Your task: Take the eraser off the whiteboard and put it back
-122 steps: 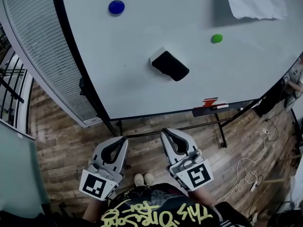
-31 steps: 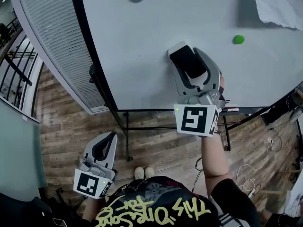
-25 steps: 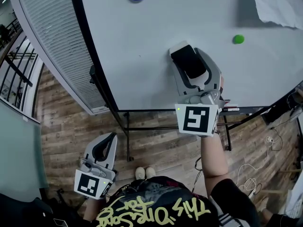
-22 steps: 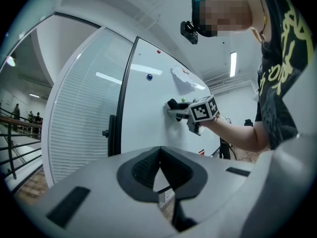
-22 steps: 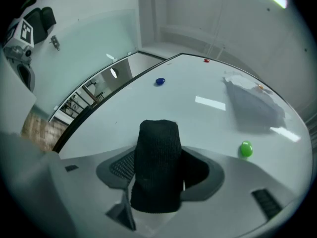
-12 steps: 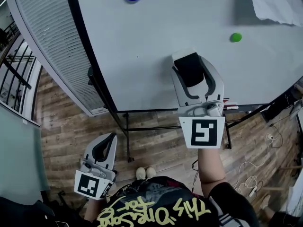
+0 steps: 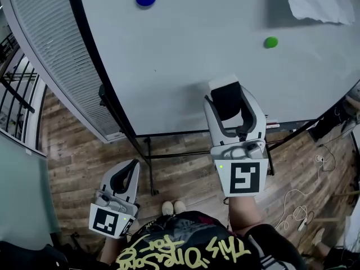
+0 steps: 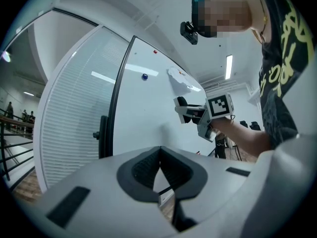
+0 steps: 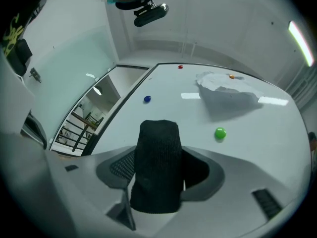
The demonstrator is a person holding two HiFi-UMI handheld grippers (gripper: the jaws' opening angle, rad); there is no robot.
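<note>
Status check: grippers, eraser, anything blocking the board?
Right gripper shut on eraser, held just off whiteboard. Left gripper shut, empty, down low. Nothing between eraser and board; green magnet well aside.

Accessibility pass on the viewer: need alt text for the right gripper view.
The right gripper has its jaws shut on a black eraser, held in front of a whiteboard. Beyond the eraser, the board carries a green magnet, a blue magnet and a wrinkled sheet of paper.

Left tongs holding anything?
No, the left tongs are shut with nothing between them; the black felt eraser sits in the right tongs.
</note>
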